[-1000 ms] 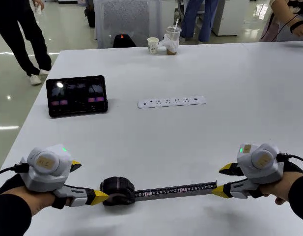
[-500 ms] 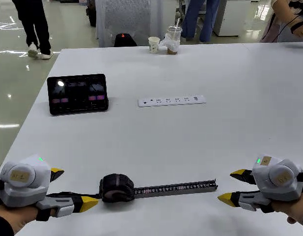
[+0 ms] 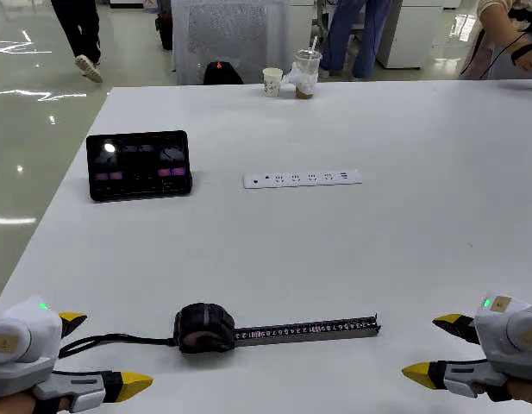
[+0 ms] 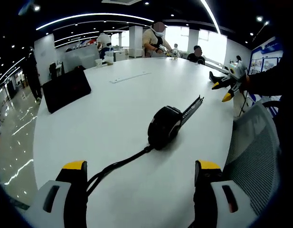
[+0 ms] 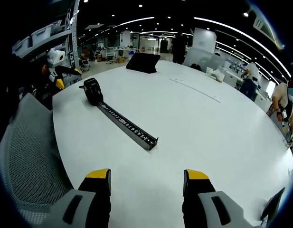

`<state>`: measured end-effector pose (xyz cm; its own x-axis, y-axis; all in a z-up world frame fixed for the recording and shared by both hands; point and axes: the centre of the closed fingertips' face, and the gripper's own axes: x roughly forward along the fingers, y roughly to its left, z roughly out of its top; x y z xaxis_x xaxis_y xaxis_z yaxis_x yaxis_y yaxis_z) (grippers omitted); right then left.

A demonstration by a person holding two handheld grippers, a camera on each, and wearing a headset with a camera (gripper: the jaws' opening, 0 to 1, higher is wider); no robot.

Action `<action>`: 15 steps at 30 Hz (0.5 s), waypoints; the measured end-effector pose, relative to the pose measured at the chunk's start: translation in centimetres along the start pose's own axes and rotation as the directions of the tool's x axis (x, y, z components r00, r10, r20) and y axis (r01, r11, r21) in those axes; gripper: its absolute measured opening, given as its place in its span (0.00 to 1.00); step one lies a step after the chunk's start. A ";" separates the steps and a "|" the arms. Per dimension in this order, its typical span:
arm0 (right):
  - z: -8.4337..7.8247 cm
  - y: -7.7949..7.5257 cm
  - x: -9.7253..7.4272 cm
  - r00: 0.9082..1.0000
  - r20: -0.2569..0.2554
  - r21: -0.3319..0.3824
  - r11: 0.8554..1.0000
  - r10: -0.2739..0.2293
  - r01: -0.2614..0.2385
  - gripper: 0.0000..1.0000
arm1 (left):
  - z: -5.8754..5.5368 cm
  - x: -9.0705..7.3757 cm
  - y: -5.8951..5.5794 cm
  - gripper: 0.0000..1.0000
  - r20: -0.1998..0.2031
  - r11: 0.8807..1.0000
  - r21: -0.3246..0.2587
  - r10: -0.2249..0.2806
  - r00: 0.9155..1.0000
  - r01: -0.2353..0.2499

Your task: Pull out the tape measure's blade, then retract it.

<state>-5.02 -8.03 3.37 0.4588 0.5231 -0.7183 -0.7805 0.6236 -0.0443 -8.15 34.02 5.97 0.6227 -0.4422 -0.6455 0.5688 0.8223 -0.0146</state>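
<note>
Lying at 6 o'clock on the white surface (image 3: 403, 216), near its front edge, the tape measure (image 3: 203, 328) has a round black case that neither gripper touches. At 7 o'clock the left gripper (image 3: 104, 352) hovers near the case. Its yellow-tipped fingers (image 3: 128, 382) are spread wide apart and hold nothing. A thin black cord (image 3: 110, 341) runs from the case toward 9 o'clock and in between those fingers. From the case's other side the blade (image 3: 309, 329) lies drawn out along the surface toward 3 o'clock. It is dark with fine pale markings and numerals, and ends in a small hook. At 4 o'clock, apart from the blade's end, the right gripper (image 3: 432, 347) also has its fingers (image 3: 421, 373) parted and empty. Farther back, a dark tablet (image 3: 138, 166) sits at 10 o'clock and a white power strip (image 3: 302, 178) at 12 o'clock.
</note>
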 end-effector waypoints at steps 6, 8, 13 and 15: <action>-1.2 0.3 -1.0 1.000 -0.001 0.018 1.000 -0.001 0.001 0.64 | -1.4 -0.9 -0.1 0.95 -0.016 1.000 -0.012 0.007 1.000 -0.007; -1.4 0.4 -1.3 1.000 0.003 0.023 1.000 0.001 -0.001 0.66 | -1.8 -1.1 0.0 0.95 -0.017 1.000 -0.013 0.014 1.000 -0.014; -2.1 1.1 -1.6 1.000 -0.003 0.021 1.000 0.016 -0.016 0.73 | -2.5 -1.7 -0.1 0.99 -0.006 0.999 -0.032 0.017 1.000 -0.017; -2.1 1.3 -1.9 1.000 -0.002 0.018 1.000 0.019 -0.019 0.75 | -2.6 -2.0 -0.2 0.99 0.001 0.999 -0.038 0.014 1.000 -0.014</action>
<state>-7.83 -9.41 3.22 0.4427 0.5339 -0.7204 -0.7816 0.6235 -0.0182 -10.94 35.68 5.27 0.6310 -0.4312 -0.6449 0.5395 0.8413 -0.0345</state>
